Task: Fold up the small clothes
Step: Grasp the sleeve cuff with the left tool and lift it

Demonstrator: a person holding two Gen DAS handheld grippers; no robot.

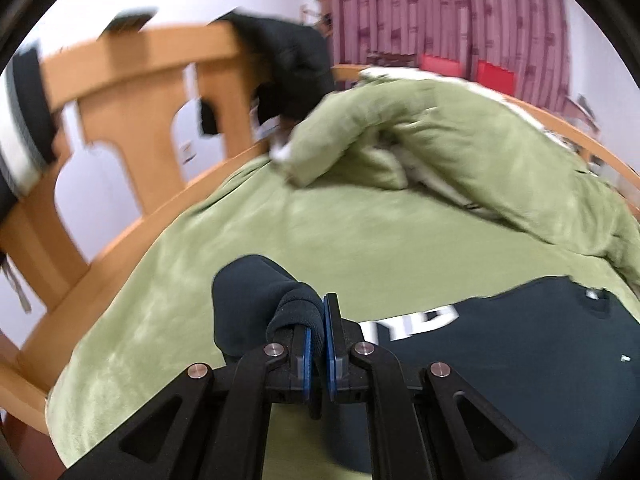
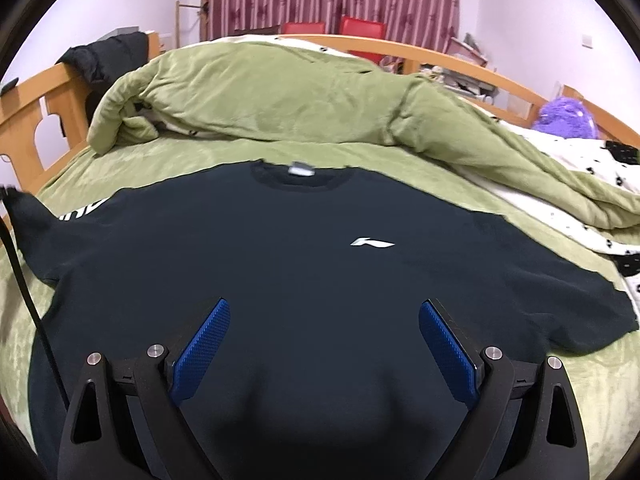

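A dark navy T-shirt [image 2: 280, 256] lies spread flat, front up, on a green bed cover [image 2: 160, 160], with a white logo on the chest and white letters on its left sleeve. My left gripper [image 1: 323, 320] is shut on the end of that sleeve [image 1: 256, 296], which is bunched up and lifted off the cover; the shirt body [image 1: 520, 340] lies to its right. My right gripper [image 2: 324, 320] is open and empty, hovering over the shirt's lower middle.
A rumpled green duvet [image 2: 280, 92] lies heaped across the bed behind the shirt. A wooden bed frame [image 1: 132, 92] with dark clothes draped over it [image 1: 292, 64] stands at the left. A purple plush [image 2: 568, 118] sits at the far right.
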